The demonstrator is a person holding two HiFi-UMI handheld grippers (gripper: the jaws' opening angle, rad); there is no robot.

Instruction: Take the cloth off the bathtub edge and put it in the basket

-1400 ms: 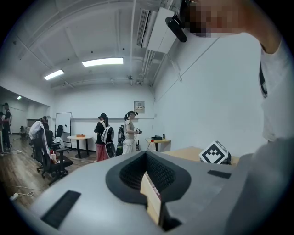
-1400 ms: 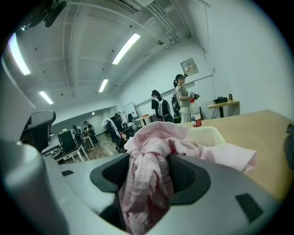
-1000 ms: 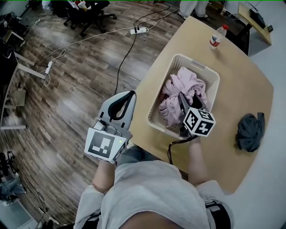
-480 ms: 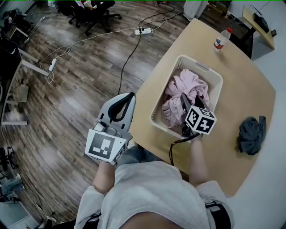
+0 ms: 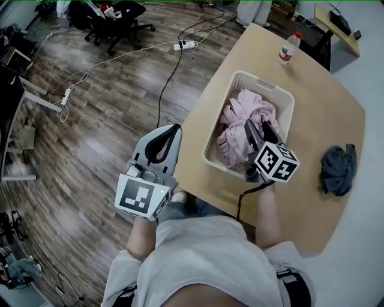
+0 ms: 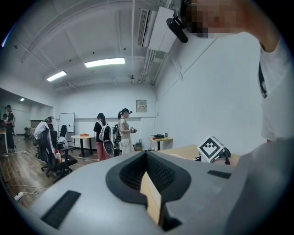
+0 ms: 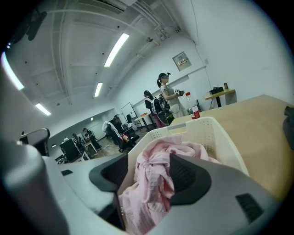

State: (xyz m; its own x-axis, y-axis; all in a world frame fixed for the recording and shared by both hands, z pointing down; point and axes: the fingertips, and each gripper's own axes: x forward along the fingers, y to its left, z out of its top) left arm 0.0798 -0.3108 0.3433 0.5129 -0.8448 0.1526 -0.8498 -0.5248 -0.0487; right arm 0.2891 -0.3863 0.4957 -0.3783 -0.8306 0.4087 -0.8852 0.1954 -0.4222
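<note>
A white plastic basket (image 5: 264,85) stands on the tan table (image 5: 324,120) with a crumpled pink cloth (image 5: 243,114) inside it. My right gripper (image 5: 258,131) hovers over the near half of the basket. Its jaws have just been opening and now stand wide apart. In the right gripper view the pink cloth (image 7: 151,183) shows between the pads without being pressed and rests in the basket (image 7: 216,131). My left gripper (image 5: 170,135) is held out over the wooden floor, left of the table, with its jaws together and nothing in them.
A dark grey cloth (image 5: 338,169) lies bunched on the table's right side. A water bottle (image 5: 287,49) stands at the table's far end. A power strip (image 5: 185,44) with cables lies on the floor, office chairs (image 5: 120,18) beyond. People stand far off.
My right gripper has lifted a little above the pink cloth and its jaws have spread wider. The cloth stays in the basket. The left gripper has not moved.
</note>
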